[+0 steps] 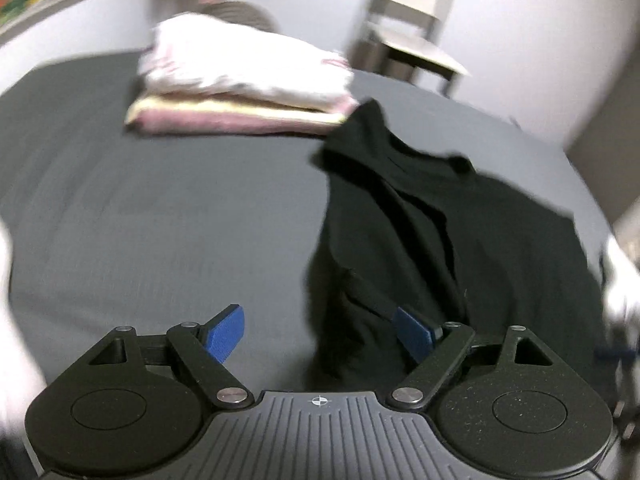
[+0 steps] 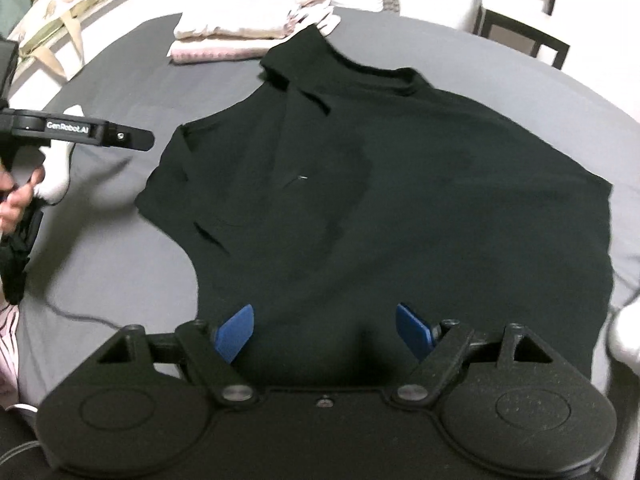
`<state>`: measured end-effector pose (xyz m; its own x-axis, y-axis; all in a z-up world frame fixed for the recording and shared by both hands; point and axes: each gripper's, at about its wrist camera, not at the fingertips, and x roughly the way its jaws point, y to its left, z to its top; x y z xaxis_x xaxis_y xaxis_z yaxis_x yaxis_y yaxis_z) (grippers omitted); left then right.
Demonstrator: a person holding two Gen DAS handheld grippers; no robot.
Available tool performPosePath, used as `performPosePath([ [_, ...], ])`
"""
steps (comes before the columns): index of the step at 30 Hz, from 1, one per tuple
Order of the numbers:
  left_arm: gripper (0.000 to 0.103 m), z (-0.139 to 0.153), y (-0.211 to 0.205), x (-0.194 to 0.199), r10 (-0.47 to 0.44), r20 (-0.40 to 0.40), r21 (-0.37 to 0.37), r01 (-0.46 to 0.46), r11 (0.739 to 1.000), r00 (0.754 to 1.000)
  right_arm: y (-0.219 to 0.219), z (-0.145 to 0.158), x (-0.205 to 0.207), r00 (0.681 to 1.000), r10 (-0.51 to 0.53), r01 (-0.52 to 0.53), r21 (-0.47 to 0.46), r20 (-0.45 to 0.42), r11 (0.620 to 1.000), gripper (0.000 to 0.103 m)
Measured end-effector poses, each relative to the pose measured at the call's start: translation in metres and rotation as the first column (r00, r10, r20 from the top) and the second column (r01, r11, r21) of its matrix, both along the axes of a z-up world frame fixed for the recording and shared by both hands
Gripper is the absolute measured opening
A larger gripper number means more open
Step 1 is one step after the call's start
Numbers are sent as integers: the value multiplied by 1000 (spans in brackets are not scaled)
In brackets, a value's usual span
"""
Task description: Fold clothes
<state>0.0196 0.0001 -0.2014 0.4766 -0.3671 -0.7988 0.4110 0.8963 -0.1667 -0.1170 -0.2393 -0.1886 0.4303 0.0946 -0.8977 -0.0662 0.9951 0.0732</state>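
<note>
One black shirt (image 2: 400, 184) lies spread on the grey table (image 2: 120, 256), its collar at the far side from the tools and one sleeve folded in over its left part. Beyond it, at the far edge, sits one stack of folded clothes (image 2: 240, 32), pale pink and cream; how many pieces it holds I cannot count. Two grippers are at work. Straight ahead of the right gripper (image 2: 325, 330) is the shirt's near hem; its blue pads (image 2: 236, 332) stand wide apart with nothing between them, hovering over the cloth, and whether they touch it I cannot tell. To its left a hand (image 2: 18, 196) holds the other tool. The left gripper (image 1: 320, 332) is also spread wide and grips nothing; its left pad is over bare table, its right pad (image 1: 412, 330) over or against the shirt's rumpled edge, blurred. Ahead and to the left of that gripper the grey top lies open as far as the stack. One thin cable (image 2: 80, 314) trails across the table near the right gripper's left side. Two chairs (image 2: 524, 20) stand beyond the far edge.
</note>
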Motion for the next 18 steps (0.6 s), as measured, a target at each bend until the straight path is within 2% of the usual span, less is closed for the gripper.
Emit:
performPosePath([
  [3, 83, 9, 8, 12, -141, 68, -1, 142, 990, 988, 9, 0, 3, 998, 31, -32, -19, -48, 999, 78],
  [5, 83, 20, 8, 15, -246, 112, 30, 244, 969, 963, 20, -1, 4, 995, 80, -83, -54, -58, 995, 78],
  [6, 83, 25, 4, 16, -310, 123, 69, 303, 950, 943, 32, -1, 6, 991, 121, -125, -79, -54, 989, 78],
  [7, 84, 27, -4, 15, -388, 113, 134, 373, 918, 915, 39, 0, 4, 987, 157, -160, -88, -38, 983, 78],
  [8, 84, 29, -13, 14, -466, 93, 201, 441, 874, 880, 45, 1, 1, 981, 192, -193, -97, -23, 976, 78],
  [9, 84, 31, -22, 13, -539, 67, 267, 505, 821, 840, 48, 1, 0, 980, 197, -195, -79, 17, 978, 78],
  [10, 84, 34, -31, 8, -614, 22, 334, 573, 748, 789, 51, 1, 0, 978, 199, -196, -59, 59, 979, 78],
  [11, 84, 37, -36, 2, -653, -4, 387, 603, 697, 758, 54, 0, 0, 975, 200, -197, -38, 101, 980, 78],
  [12, 84, 43, -36, 0, -641, -19, 405, 592, 697, 768, 56, 0, 0, 970, 199, -198, -18, 142, 980, 77],
  [14, 84, 57, -32, -4, -594, -45, 425, 554, 716, 803, 55, 2, 14, 968, 195, -204, 46, 160, 978, 76],
  [18, 84, 84, -24, -10, -493, -91, 467, 475, 746, 865, 52, 6, 41, 965, 183, -216, 174, 190, 961, 58],
])
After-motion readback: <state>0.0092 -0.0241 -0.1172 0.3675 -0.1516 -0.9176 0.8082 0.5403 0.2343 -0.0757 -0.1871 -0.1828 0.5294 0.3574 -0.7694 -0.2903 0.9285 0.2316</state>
